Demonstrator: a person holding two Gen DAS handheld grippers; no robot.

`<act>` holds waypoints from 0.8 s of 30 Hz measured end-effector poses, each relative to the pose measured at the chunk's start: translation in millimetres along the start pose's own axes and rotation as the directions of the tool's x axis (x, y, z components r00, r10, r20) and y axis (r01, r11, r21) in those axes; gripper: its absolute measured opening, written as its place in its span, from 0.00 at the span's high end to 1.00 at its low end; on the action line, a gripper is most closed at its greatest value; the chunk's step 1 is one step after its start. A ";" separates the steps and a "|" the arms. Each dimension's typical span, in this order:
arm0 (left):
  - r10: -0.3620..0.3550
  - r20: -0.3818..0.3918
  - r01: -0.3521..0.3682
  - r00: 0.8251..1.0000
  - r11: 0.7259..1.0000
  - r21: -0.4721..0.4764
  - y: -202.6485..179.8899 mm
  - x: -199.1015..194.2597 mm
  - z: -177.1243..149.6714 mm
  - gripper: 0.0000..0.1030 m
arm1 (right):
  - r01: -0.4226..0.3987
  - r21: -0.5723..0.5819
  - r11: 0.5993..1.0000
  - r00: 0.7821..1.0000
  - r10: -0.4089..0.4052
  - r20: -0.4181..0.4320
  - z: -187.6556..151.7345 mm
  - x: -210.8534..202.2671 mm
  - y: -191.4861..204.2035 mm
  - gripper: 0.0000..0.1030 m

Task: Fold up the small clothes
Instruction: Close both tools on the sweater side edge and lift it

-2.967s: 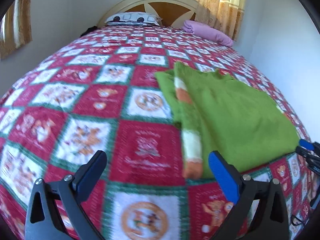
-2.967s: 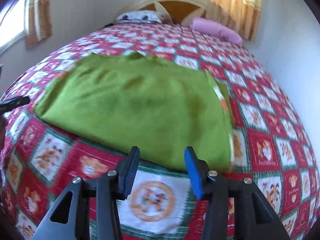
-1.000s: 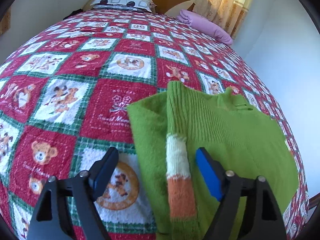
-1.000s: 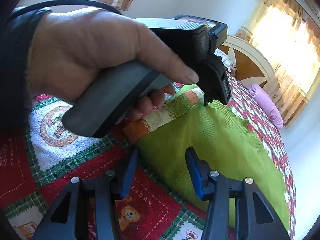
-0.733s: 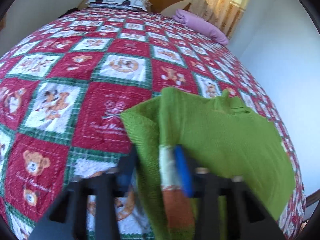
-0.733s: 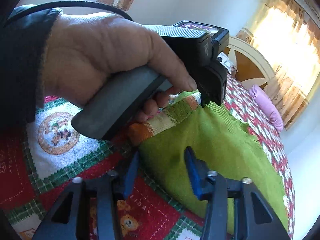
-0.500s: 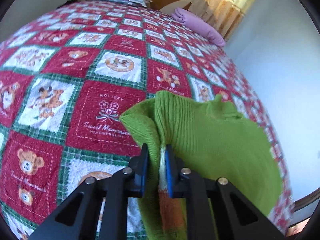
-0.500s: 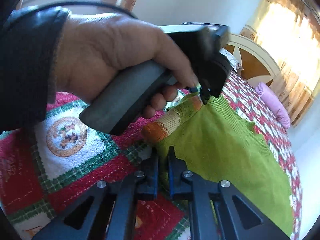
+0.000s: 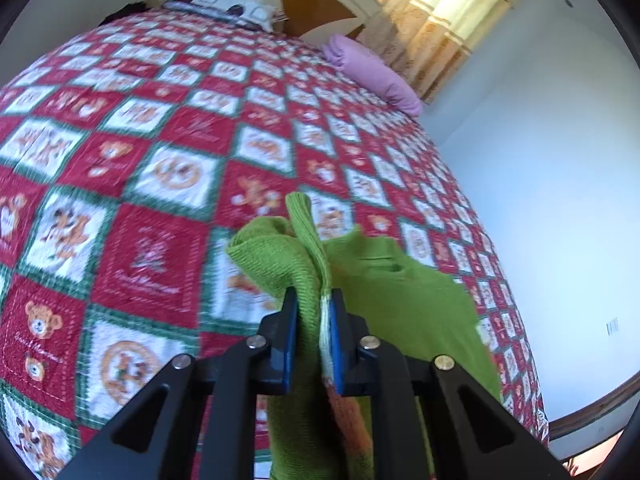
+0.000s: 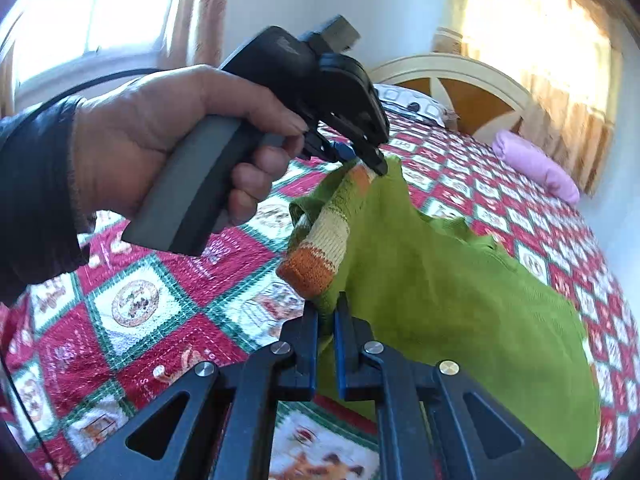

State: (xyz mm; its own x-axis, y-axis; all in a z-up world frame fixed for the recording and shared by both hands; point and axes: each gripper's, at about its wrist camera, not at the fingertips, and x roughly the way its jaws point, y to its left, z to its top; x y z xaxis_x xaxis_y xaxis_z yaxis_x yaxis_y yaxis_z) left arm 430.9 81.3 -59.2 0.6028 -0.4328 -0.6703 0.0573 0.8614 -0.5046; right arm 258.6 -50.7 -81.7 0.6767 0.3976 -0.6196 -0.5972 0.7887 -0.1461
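Both tools, open earlier, now clench the green sweater [image 10: 440, 280] edge: left tool [image 9: 313, 336], right tool [image 10: 326, 344]; lift evenly, fold across bed [image 9: 160, 160].

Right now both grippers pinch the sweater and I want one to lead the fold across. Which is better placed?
Probably the left gripper: it clamps the green sweater at the striped sleeve, already lifted. The right gripper holds the lower edge.
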 end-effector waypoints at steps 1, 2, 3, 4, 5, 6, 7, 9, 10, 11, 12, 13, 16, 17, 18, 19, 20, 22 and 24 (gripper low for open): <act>-0.004 0.003 0.004 1.000 1.000 0.008 -5.3 -1.4 0.7 0.86 | -0.005 0.025 1.000 1.000 0.004 0.006 -0.8 -5.6 -7.5 0.95; -0.011 0.009 0.010 1.000 1.000 0.024 -17.5 -2.4 1.9 0.86 | -0.006 0.043 0.999 1.000 0.005 0.013 -2.0 -9.9 -13.9 0.95; -0.015 0.012 0.015 1.000 0.999 0.033 -24.5 -2.7 2.7 0.86 | -0.006 0.060 0.998 1.000 0.005 0.020 -1.1 -13.5 -21.6 0.95; -0.023 0.013 0.022 1.000 0.999 0.045 -34.4 -2.2 3.7 0.86 | -0.007 0.071 0.997 1.000 0.005 0.025 -1.0 -15.0 -26.8 0.95; -0.025 0.014 0.025 1.000 0.998 0.053 -38.8 -2.6 4.0 0.86 | -0.006 0.090 0.996 0.999 0.003 0.034 -2.0 -20.9 -34.0 0.95; -0.028 0.016 0.027 0.999 0.998 0.062 -47.3 -1.5 4.8 0.86 | -0.006 0.099 0.995 0.999 0.003 0.038 -1.1 -21.6 -40.7 0.95; -0.038 0.015 0.037 0.999 0.997 0.068 -55.2 0.1 5.4 0.86 | -0.006 0.118 0.993 0.999 0.001 0.046 -2.2 -27.2 -48.0 0.95; -0.046 0.010 0.045 0.999 0.995 0.089 -68.3 2.6 5.7 0.86 | -0.005 0.146 0.989 0.999 -0.003 0.055 -4.4 -34.4 -58.6 0.95; -0.046 0.006 0.045 0.999 0.994 0.103 -76.4 4.3 5.7 0.86 | -0.006 0.160 0.987 0.998 -0.003 0.057 -5.4 -36.4 -66.8 0.95; -0.051 0.002 0.050 0.999 0.992 0.112 -82.9 5.8 5.7 0.86 | -0.005 0.172 0.985 0.998 -0.005 0.058 -7.3 -40.1 -70.8 0.95; -0.054 0.000 0.054 0.999 0.991 0.119 -88.9 6.7 5.6 0.86 | -0.004 0.189 0.982 0.998 -0.007 0.058 -9.8 -43.2 -76.8 0.95; -0.058 -0.003 0.058 0.998 0.990 0.127 -96.2 8.0 5.7 0.86 | -0.005 0.205 0.979 0.998 -0.007 0.058 -12.2 -44.7 -83.9 0.95; -0.072 -0.013 0.074 0.997 0.986 0.150 -114.3 12.6 3.8 0.86 | 0.002 0.234 0.972 0.998 -0.016 0.056 -18.7 -51.5 -98.7 0.95; -0.075 -0.017 0.077 0.997 0.984 0.159 -120.3 14.6 2.9 0.86 | 0.007 0.243 0.970 0.998 -0.020 0.054 -21.4 -53.6 -103.7 0.95; -0.080 -0.023 0.082 0.997 0.982 0.168 -126.6 17.4 2.0 0.86 | 0.007 0.252 0.968 0.998 -0.021 0.052 -23.3 -55.6 -107.2 0.95; -0.083 -0.029 0.086 0.996 0.981 0.176 -132.0 20.2 0.9 0.86 | 0.002 0.268 0.964 0.999 -0.016 0.051 -26.6 -58.6 -114.3 0.95; -0.086 -0.036 0.092 0.996 0.979 0.183 -137.7 23.8 -0.1 0.86 | -0.003 0.279 0.960 0.999 -0.012 0.050 -28.6 -60.1 -117.8 0.95; -0.092 -0.046 0.099 0.995 0.976 0.191 -145.4 28.8 -1.7 0.86 | -0.009 0.308 0.951 0.999 -0.006 0.048 -35.2 -64.3 -127.6 0.95; -0.101 -0.060 0.111 0.993 0.974 0.199 -155.5 35.4 -3.1 0.86 | -0.009 0.329 0.944 0.999 -0.007 0.047 -40.6 -67.6 -136.0 0.95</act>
State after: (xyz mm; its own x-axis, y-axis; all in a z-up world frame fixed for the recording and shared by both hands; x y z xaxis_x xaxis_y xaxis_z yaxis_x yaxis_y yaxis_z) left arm 440.9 -68.8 -6.2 0.5453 -0.5325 -0.6473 0.2813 0.8438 -0.4571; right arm 276.5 -203.8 -51.2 0.7005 0.4134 -0.5817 -0.4278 0.8957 0.1213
